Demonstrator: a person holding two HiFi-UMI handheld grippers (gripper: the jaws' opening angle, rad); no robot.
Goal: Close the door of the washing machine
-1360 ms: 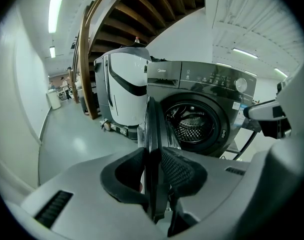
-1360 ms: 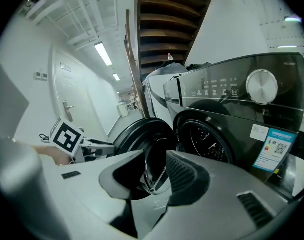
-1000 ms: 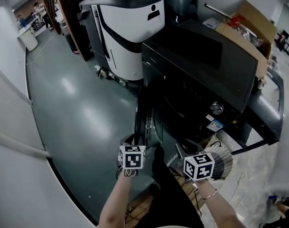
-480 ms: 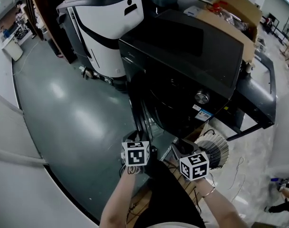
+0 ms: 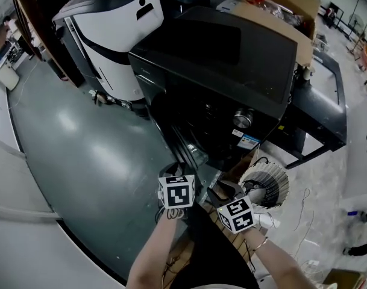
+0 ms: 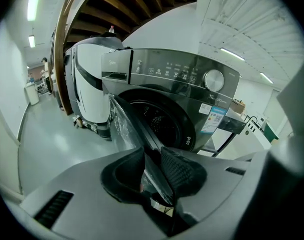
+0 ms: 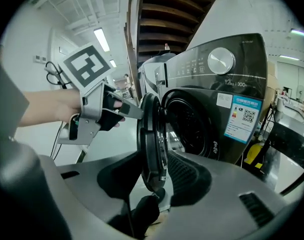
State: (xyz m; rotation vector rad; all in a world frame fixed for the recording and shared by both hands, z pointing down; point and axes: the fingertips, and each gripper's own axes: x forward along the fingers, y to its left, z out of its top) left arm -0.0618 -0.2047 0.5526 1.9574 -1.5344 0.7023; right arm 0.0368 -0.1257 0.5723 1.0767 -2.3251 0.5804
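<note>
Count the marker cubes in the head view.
2. The left cube is at bottom centre; the right cube is just right of it and slightly lower. None looks hidden.

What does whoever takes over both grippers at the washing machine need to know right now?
Left gripper: shut on the edge of the round dark glass door of the black front-loading washing machine.
Right gripper: jaws have just been opening; the door's rim stands between them, unclamped.
Done: door is gripped, standing ajar, with the drum opening exposed.
Left: swing the door against the machine's front until it sits shut, then release.
</note>
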